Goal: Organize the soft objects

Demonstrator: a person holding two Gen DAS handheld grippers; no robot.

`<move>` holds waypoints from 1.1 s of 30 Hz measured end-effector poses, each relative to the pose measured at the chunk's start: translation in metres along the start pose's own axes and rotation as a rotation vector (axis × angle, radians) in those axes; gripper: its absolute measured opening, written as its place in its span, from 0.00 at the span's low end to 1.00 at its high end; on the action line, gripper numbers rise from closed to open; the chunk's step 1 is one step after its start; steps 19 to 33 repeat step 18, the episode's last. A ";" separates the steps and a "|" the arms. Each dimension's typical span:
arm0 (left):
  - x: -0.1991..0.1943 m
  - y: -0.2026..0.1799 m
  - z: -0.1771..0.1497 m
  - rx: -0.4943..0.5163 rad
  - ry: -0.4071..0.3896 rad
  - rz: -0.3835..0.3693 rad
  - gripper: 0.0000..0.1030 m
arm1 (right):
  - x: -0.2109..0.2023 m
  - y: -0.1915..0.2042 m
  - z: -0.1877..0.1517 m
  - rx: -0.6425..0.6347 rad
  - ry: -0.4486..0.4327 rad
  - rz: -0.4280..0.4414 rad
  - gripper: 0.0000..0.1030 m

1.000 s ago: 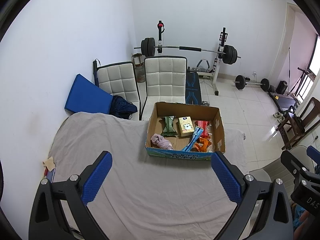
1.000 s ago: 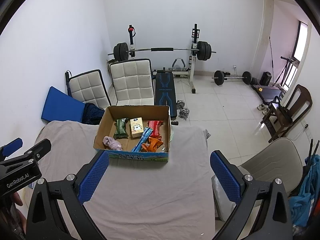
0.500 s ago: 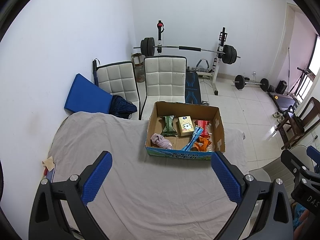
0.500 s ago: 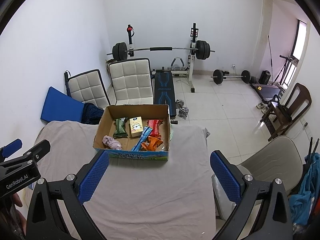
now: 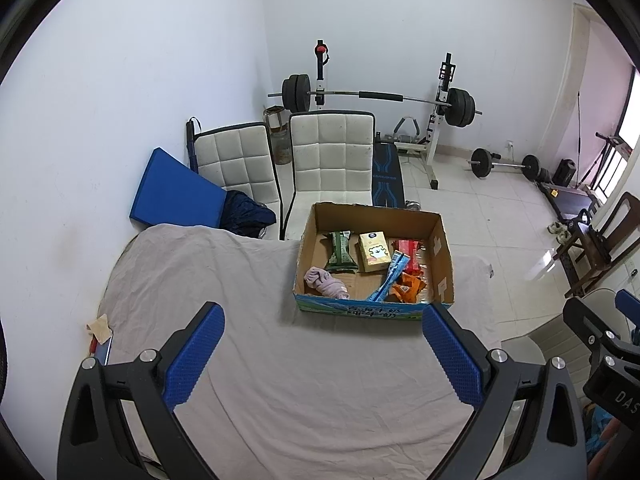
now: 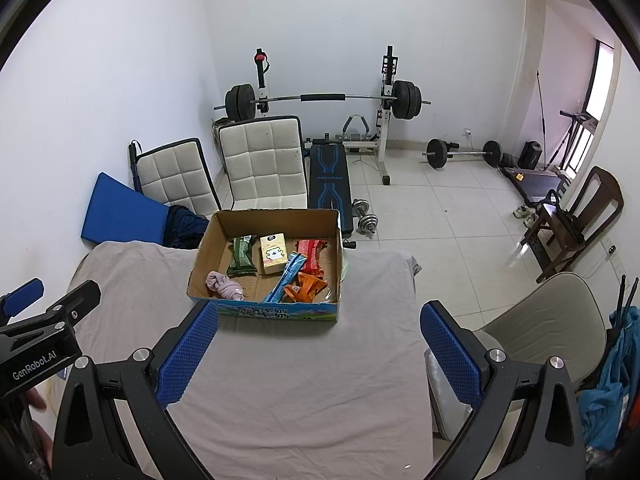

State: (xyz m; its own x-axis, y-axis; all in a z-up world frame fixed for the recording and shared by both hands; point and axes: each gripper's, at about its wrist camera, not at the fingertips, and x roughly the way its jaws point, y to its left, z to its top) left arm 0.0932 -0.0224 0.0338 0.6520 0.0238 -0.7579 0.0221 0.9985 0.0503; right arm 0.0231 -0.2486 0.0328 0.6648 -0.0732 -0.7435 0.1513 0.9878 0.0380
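An open cardboard box (image 5: 442, 264) (image 6: 200, 258) stands on a table covered with grey cloth (image 5: 280, 360) (image 6: 300, 380). Inside lie a pink cloth bundle (image 5: 325, 283) (image 6: 224, 286), a green packet (image 5: 340, 252) (image 6: 242, 256), a yellow carton (image 5: 374, 252) (image 6: 274, 254), a blue stick pack (image 5: 390, 276) (image 6: 286, 278), a red packet (image 5: 410, 252) (image 6: 310, 254) and an orange packet (image 5: 406, 292) (image 6: 304, 290). My left gripper (image 5: 322, 358) and right gripper (image 6: 318, 354) are both open and empty, held above the cloth in front of the box.
Two white padded chairs (image 5: 330, 160) (image 6: 260, 160) and a blue mat (image 5: 172, 192) stand behind the table. A barbell rack (image 5: 380, 98), weight bench (image 6: 328, 180) and dumbbells (image 6: 362, 216) are beyond. A beige chair (image 6: 540, 320) is at right. A small tan scrap (image 5: 100, 326) lies at the table's left edge.
Both views have shifted only slightly; the box sits a little further from the right gripper. Both grippers stay open and empty.
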 end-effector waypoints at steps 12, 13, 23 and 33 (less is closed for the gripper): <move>0.000 0.005 -0.003 -0.009 0.007 -0.007 0.98 | 0.002 -0.001 -0.003 0.002 0.007 -0.002 1.00; -0.001 0.005 -0.003 -0.009 0.007 -0.008 0.98 | 0.002 -0.001 -0.002 0.003 0.008 0.000 1.00; 0.001 0.005 -0.001 -0.010 0.009 -0.010 0.98 | 0.003 -0.001 -0.003 0.003 0.006 -0.004 1.00; 0.001 0.005 -0.001 -0.010 0.009 -0.010 0.98 | 0.003 -0.001 -0.003 0.003 0.006 -0.004 1.00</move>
